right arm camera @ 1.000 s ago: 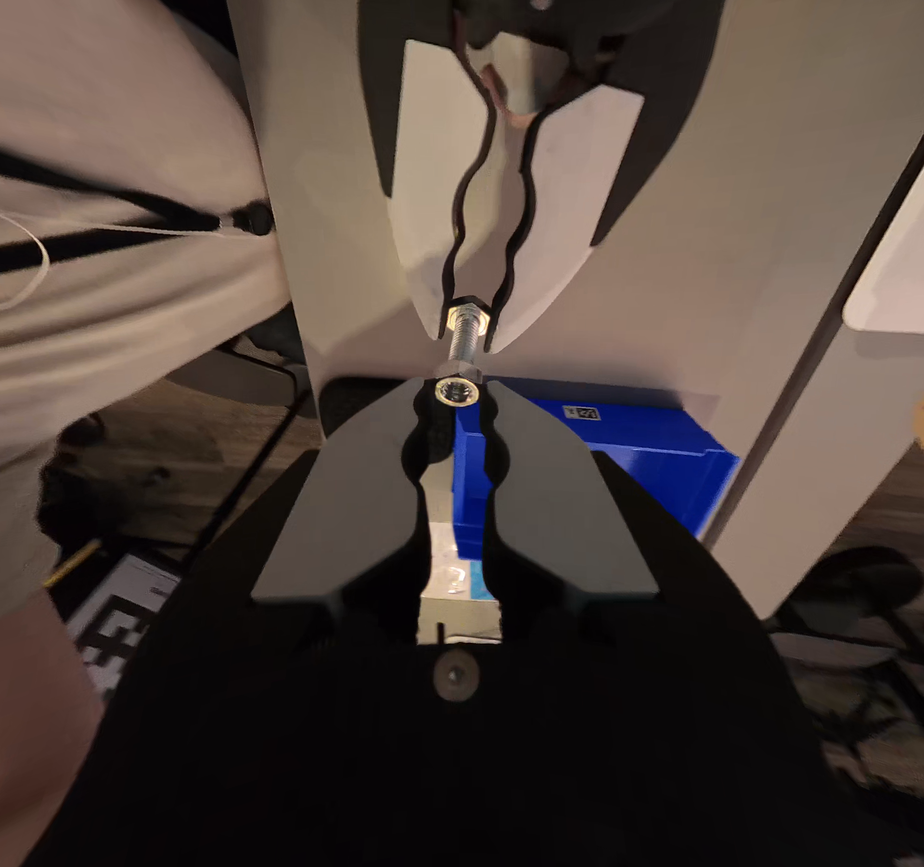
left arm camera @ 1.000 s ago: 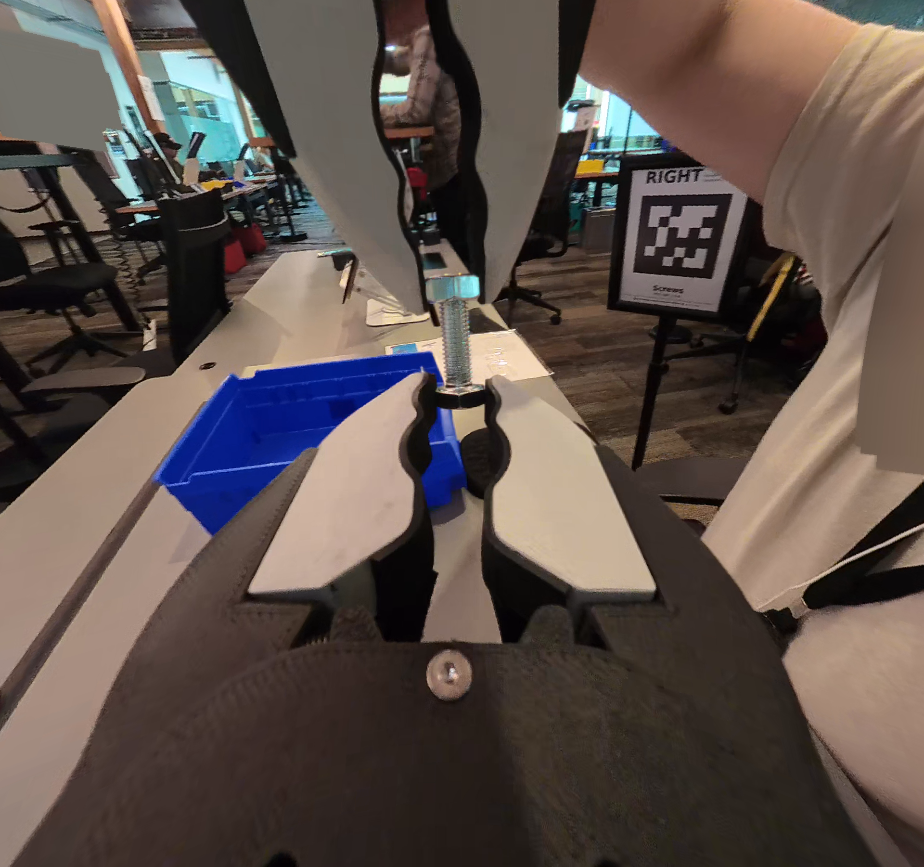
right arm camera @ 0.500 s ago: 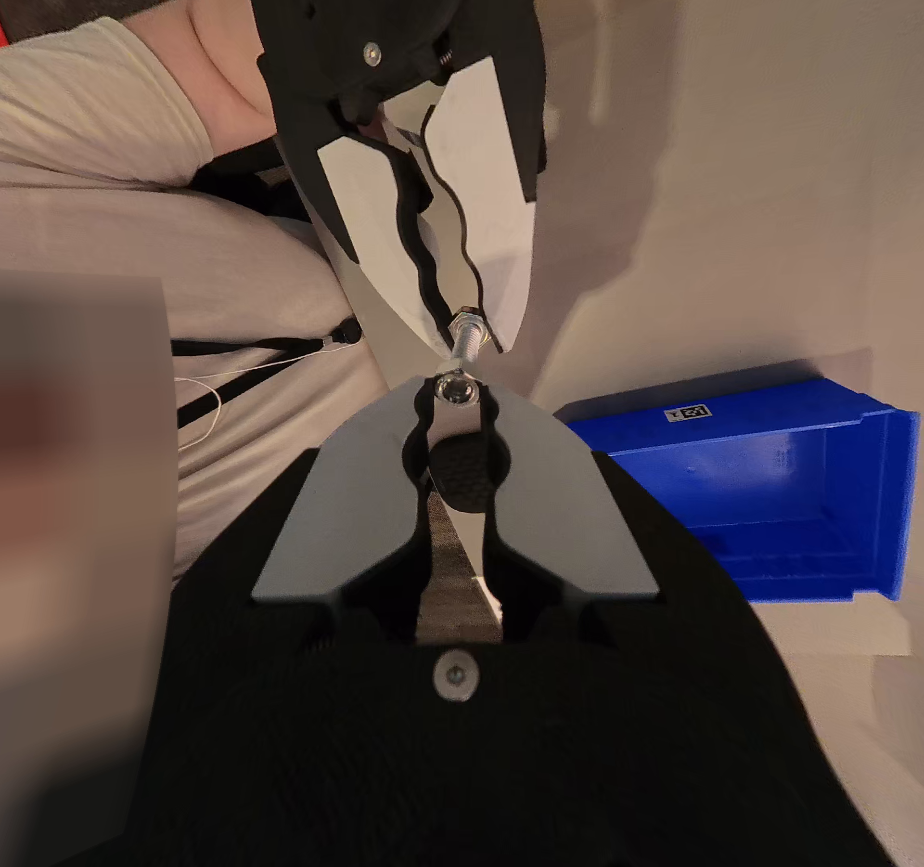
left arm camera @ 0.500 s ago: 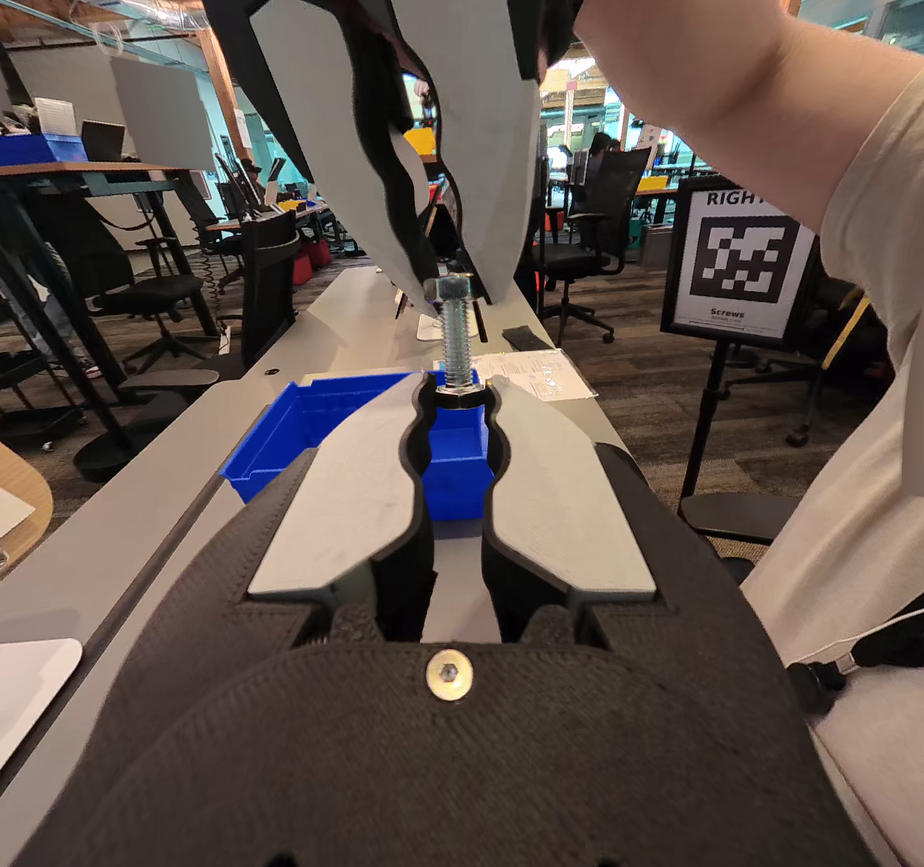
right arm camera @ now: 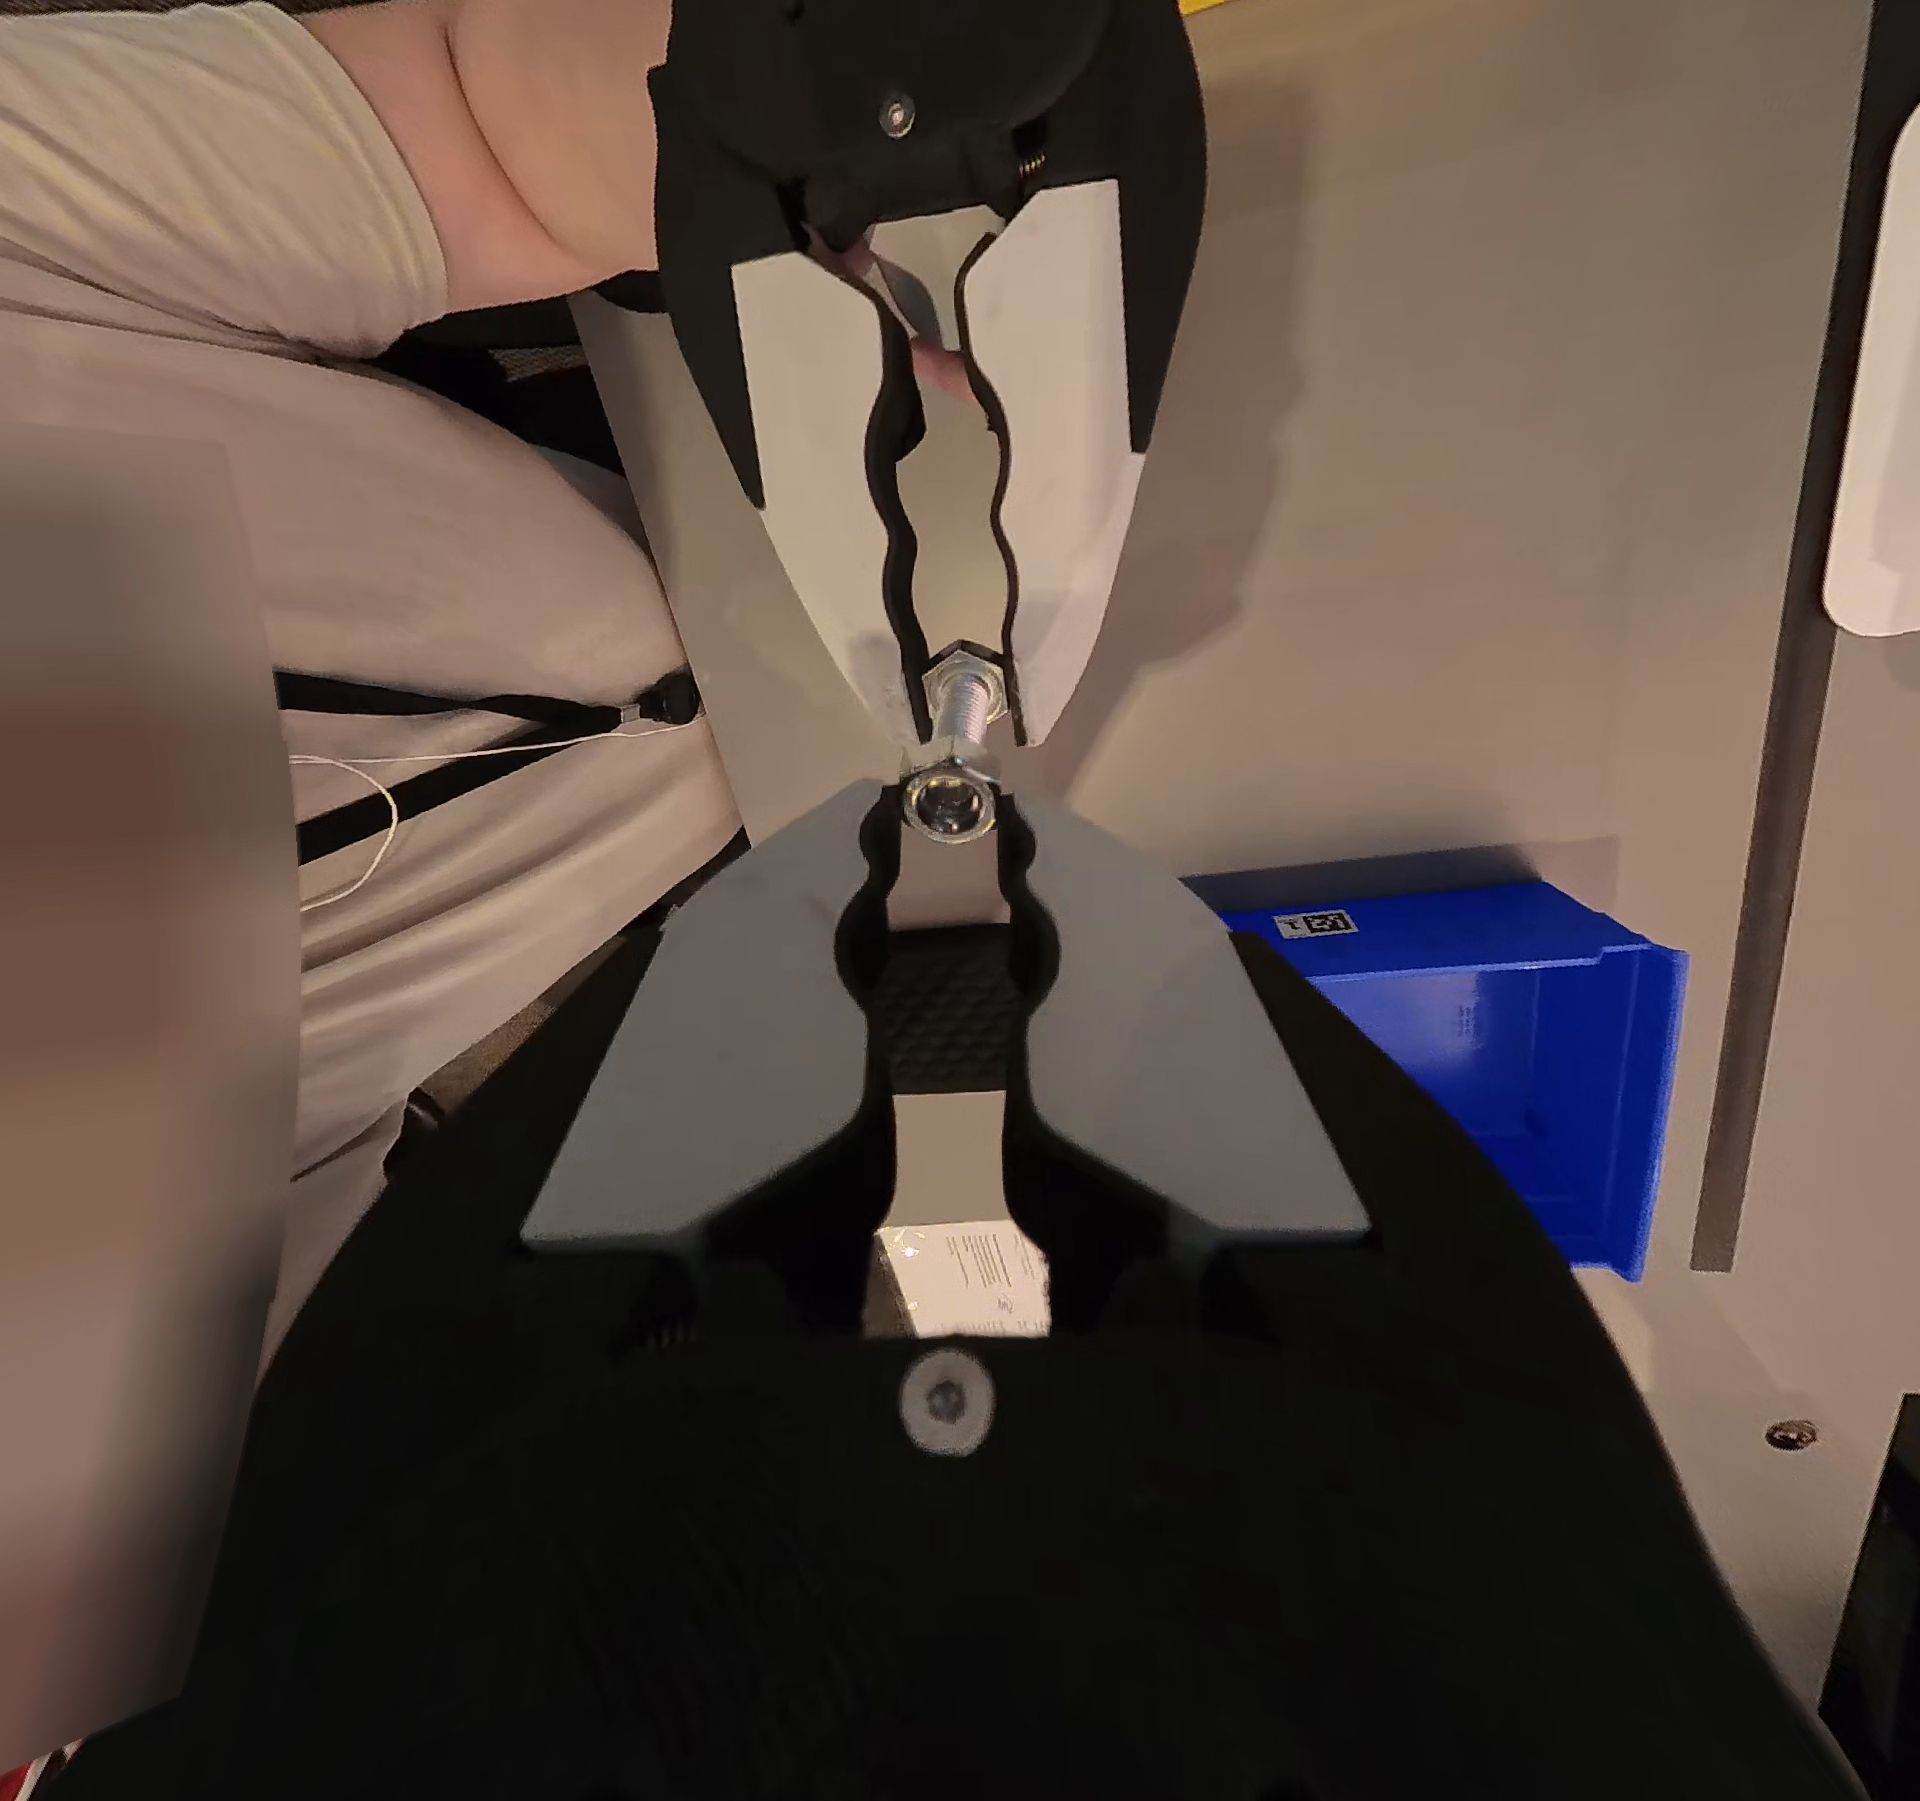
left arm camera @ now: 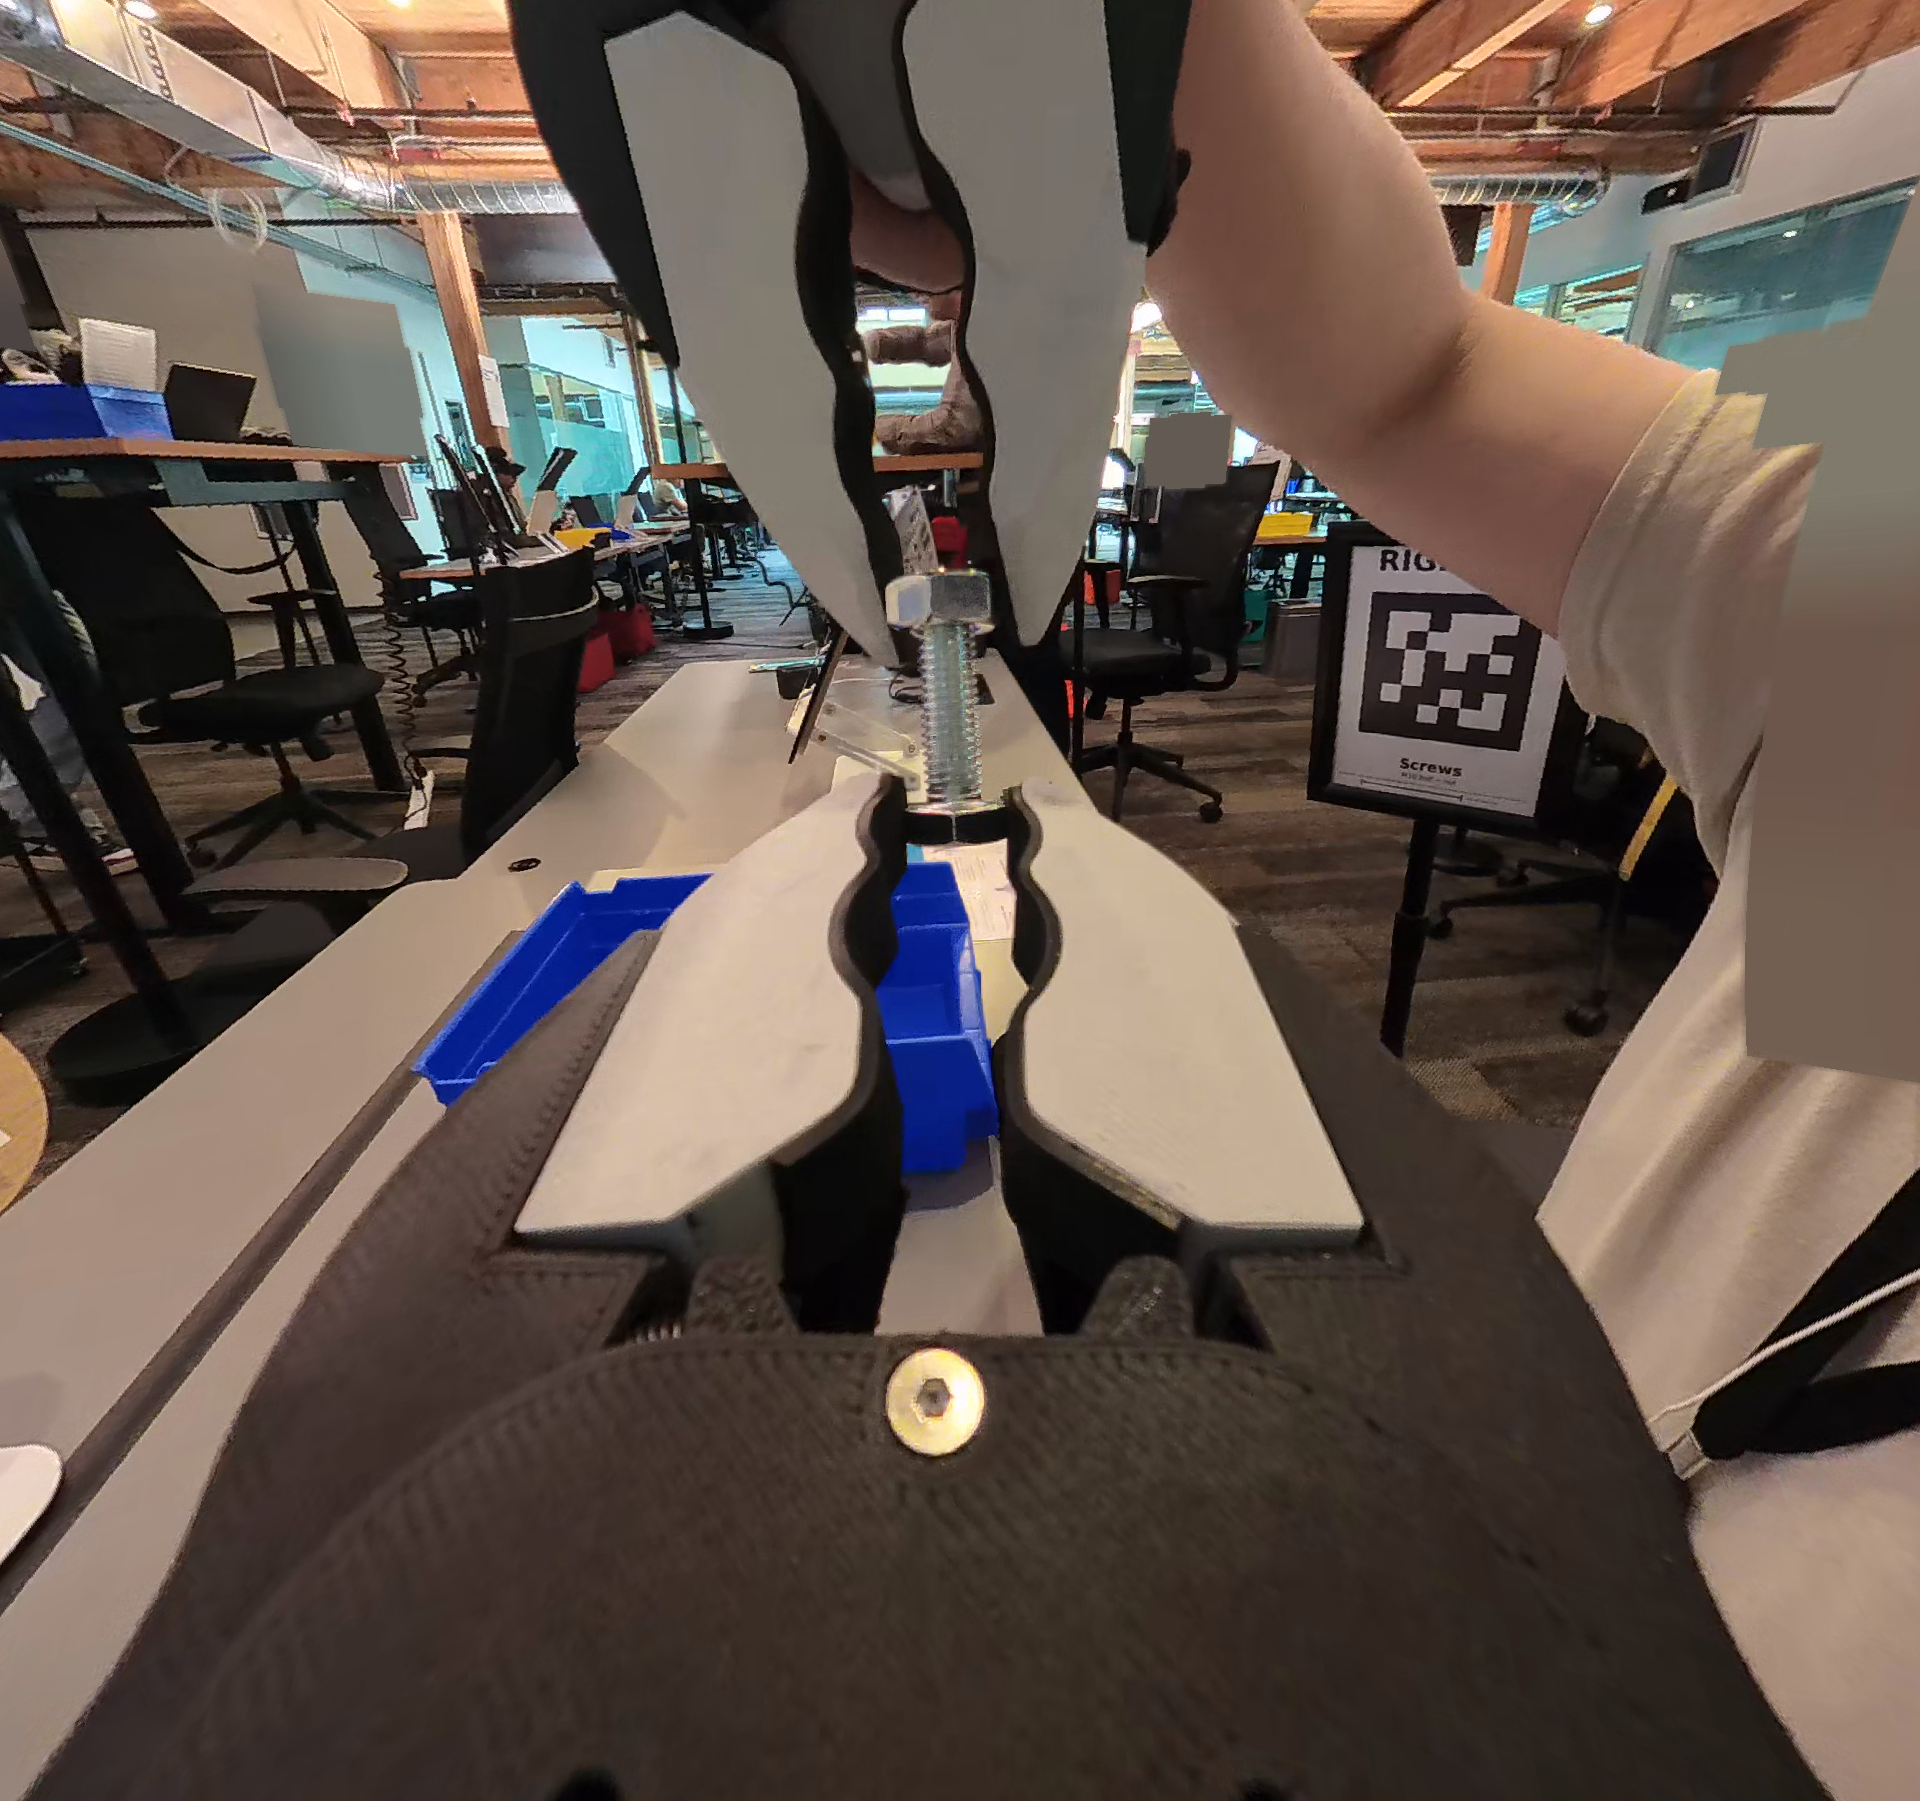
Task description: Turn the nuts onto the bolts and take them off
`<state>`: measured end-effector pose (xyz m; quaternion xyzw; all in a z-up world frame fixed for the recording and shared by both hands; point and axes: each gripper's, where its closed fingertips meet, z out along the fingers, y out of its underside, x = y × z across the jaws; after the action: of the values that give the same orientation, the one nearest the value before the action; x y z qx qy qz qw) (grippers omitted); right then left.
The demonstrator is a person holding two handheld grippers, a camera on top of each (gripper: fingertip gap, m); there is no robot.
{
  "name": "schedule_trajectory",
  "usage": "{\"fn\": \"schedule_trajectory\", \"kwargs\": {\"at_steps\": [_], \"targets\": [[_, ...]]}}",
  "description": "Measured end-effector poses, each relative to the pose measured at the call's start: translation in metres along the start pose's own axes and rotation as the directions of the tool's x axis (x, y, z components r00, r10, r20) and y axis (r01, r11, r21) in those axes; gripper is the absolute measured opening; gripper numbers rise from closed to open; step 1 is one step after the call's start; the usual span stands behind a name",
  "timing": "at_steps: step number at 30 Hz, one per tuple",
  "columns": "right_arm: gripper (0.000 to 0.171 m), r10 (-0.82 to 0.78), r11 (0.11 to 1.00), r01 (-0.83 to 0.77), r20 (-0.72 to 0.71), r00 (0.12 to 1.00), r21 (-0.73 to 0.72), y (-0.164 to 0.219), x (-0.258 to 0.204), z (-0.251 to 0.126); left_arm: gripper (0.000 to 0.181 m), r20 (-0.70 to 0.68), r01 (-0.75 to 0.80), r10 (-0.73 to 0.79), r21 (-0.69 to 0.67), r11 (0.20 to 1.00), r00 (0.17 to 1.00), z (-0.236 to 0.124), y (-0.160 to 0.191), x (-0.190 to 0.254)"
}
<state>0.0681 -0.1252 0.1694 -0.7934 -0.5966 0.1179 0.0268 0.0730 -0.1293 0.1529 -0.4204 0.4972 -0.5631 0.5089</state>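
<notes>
left tool [left arm camera: 951,811]: closed on nut [left arm camera: 954,824] at bolt's lower end, to keep it from spinning
right tool [right arm camera: 948,801]: pinching bolt [left arm camera: 945,712] by hex head from above, likely to twist it
bolt location: upright in air over table [left arm camera: 260,1159], above blue bin [left arm camera: 561,982]
step: threading, direction unclear

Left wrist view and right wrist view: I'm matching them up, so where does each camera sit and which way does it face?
Left wrist view: on the left gripper, facing forward along the table into the office; right gripper and forearm show.
Right wrist view: on the right gripper, facing down at the table; left gripper and torso show.
Shared: bolt, nut, blue bin.
</notes>
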Motion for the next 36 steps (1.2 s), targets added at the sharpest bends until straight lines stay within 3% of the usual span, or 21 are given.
{"fn": "schedule_trajectory", "kwargs": {"at_steps": [17, 28, 33, 36], "targets": [[0.019, -0.01, 0.993, 0.006, -0.033, 0.999, -0.114, 0.002, -0.002, 0.004, 0.018, 0.038, -0.04, 0.043, -0.075, 0.996, 0.998, 0.009, 0.01, 0.002], [0.029, -0.063, 0.997, 0.059, -0.068, 0.996, -0.059, 0.0, 0.0, -0.002, 0.018, 0.023, -0.012, 0.013, -0.033, 0.999, 1.0, 0.01, 0.005, 0.004], [0.051, -0.115, 0.988, 0.121, -0.067, 0.991, 0.097, -0.004, -0.001, -0.01, 0.018, 0.021, 0.001, -0.001, -0.029, 1.0, 1.0, 0.008, 0.003, 0.003], [0.054, -0.213, 0.899, 0.229, -0.083, 0.973, 0.373, -0.009, -0.006, -0.022, 0.018, 0.021, 0.006, -0.006, -0.029, 1.0, 1.0, 0.008, 0.003, 0.003]]}}
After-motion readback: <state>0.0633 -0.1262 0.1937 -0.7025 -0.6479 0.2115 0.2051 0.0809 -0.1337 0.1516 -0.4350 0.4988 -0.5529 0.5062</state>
